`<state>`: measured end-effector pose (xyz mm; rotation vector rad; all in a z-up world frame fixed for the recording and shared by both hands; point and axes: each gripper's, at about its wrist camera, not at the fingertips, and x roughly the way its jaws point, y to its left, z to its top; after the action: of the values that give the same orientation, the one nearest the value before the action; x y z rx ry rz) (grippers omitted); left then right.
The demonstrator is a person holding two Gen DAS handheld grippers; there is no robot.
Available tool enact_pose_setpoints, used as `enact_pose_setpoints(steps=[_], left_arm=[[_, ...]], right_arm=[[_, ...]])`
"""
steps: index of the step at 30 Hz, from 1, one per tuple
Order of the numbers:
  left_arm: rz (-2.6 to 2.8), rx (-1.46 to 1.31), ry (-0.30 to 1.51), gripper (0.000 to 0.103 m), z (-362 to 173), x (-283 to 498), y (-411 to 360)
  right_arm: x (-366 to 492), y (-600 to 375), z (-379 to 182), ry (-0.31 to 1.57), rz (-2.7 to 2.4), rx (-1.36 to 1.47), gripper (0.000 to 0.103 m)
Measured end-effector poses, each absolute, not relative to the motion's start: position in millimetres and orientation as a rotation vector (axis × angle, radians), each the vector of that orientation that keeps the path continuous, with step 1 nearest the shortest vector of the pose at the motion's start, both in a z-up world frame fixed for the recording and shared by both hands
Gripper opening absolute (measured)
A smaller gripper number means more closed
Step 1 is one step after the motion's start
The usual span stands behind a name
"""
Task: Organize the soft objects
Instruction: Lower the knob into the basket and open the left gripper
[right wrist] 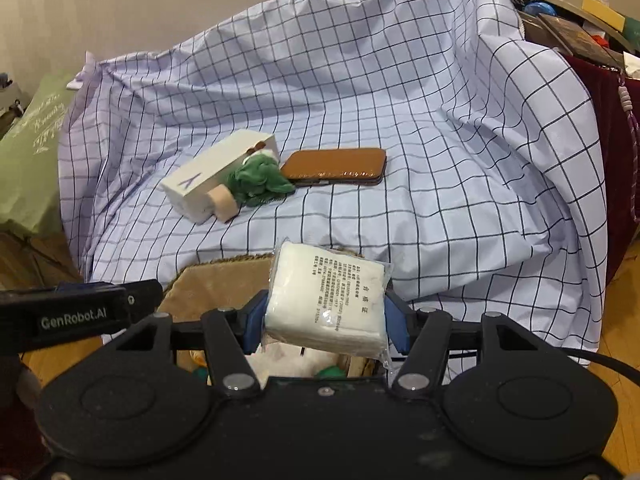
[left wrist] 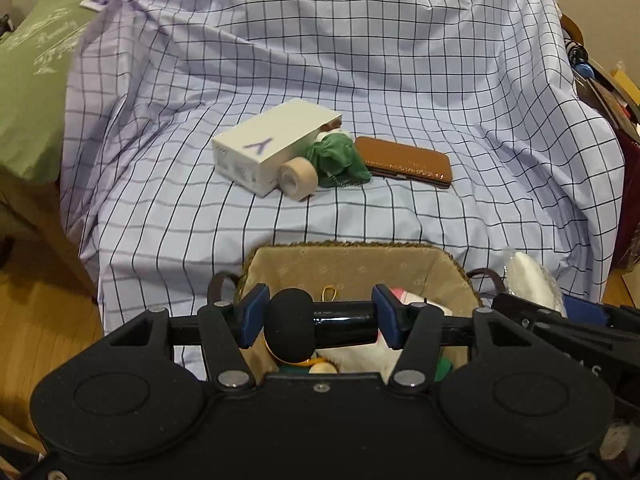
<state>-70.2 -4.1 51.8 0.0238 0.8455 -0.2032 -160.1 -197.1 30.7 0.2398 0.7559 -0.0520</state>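
My left gripper (left wrist: 318,316) is shut on a black microphone with a foam head (left wrist: 290,326), held crosswise over the lined wicker basket (left wrist: 360,268). The basket holds several soft items, mostly hidden behind the gripper. My right gripper (right wrist: 326,314) is shut on a white pack of cotton pads in clear wrap (right wrist: 328,296), above the basket's right rim (right wrist: 224,272). The pack also shows in the left wrist view (left wrist: 528,276). A green cloth (left wrist: 336,158) lies on the checked sheet, also in the right wrist view (right wrist: 258,180).
On the checked sheet (left wrist: 360,60) lie a white box (left wrist: 272,142), a beige tape roll (left wrist: 298,176) and a brown leather case (left wrist: 404,160). A green cushion (left wrist: 32,80) is at the left. Cluttered shelves (right wrist: 580,20) stand at the right. Wooden floor lies below.
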Motion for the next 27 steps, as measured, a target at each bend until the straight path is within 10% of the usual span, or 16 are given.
enact_pose_setpoints(steps=[23,27], left_arm=[[-0.113,0.113,0.923,0.054,4,-78,-7],[-0.111,0.111,0.916,0.069,5,-79,-8]], right_arm=[[-163,-182,13,0.818,-0.078,0.211,0.059],[-162,-182,13,0.819,-0.076,0.211,0.059]])
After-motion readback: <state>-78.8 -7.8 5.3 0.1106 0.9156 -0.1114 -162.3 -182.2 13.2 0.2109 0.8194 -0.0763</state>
